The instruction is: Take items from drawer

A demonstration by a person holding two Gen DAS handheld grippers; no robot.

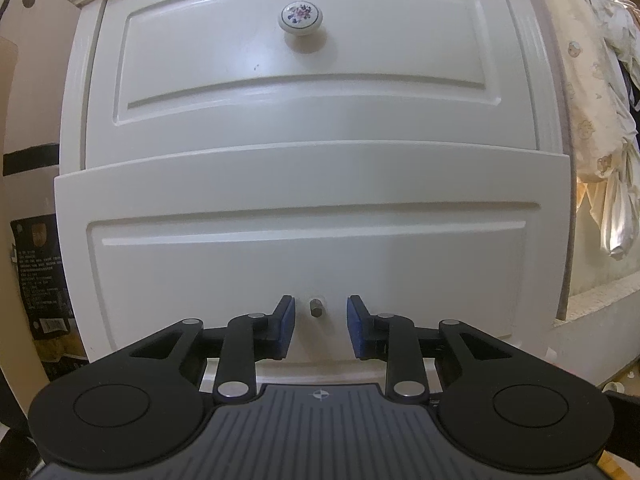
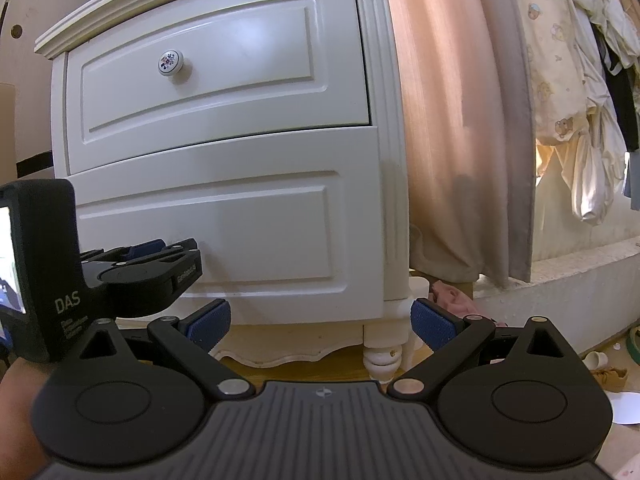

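Nearest our left wrist camera, the left claw [image 1: 321, 326] stands apart, its blue pads [image 1: 287, 326] flanking the small metal stud [image 1: 316, 306] on the lower drawer [image 1: 312, 216] without touching it. That cream drawer front juts slightly forward of the nightstand [image 1: 520, 60], so we judge the task barely begun: opening is under way and nothing is out yet. Its contents are hidden. The upper drawer [image 1: 304, 68] with its floral knob [image 1: 301, 17] sits flush.

From the right wrist camera, our right claw [image 2: 321, 324] is wide apart and holds nothing, low near the nightstand's turned leg [image 2: 383, 360]. The lower drawer [image 2: 224, 236] looks plain, panelled and glossy.
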